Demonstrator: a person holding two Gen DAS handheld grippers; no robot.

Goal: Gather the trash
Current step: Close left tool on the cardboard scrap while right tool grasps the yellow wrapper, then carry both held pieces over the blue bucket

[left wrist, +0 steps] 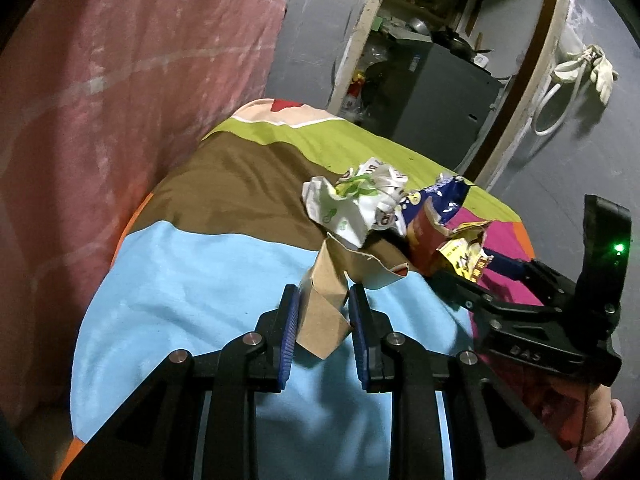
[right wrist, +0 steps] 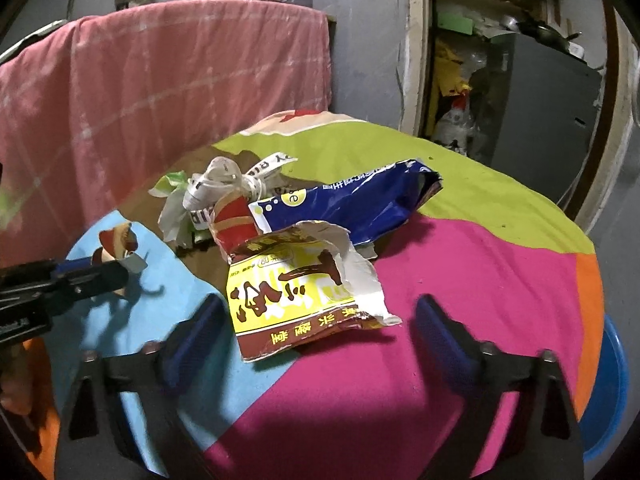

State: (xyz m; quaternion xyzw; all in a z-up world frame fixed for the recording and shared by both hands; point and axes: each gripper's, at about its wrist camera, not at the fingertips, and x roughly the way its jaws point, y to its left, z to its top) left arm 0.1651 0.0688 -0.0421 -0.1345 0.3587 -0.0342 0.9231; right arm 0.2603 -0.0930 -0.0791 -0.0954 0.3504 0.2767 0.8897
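Beneath both grippers a table covered by a patchwork cloth (right wrist: 460,280) of blue, pink, green, brown and orange is spread; its rounded edge falls away to the right of the right jaws, where a blue tub (right wrist: 608,392) is seen below the rim. Bare pink cloth lies open between and beyond the right jaws, and bare blue cloth lies left of the left jaws. Behind the table a pink towel (right wrist: 168,80) is hung, close to the far-left edge.

Ahead of both jaws the trash is heaped near the table's middle. A blue foil bag (right wrist: 360,208) lies farthest from the right jaws; a crumpled white wrapper (left wrist: 352,208) lies beyond the left jaws. A torn yellow and red packet (right wrist: 296,296) with large brown Chinese characters, not clearly readable, lies just ahead of the right gripper (right wrist: 320,332), toward its left finger; these jaws are held wide apart, touching nothing. A torn piece of brown cardboard (left wrist: 324,312) is clamped between the blue pads of the left gripper (left wrist: 323,320).
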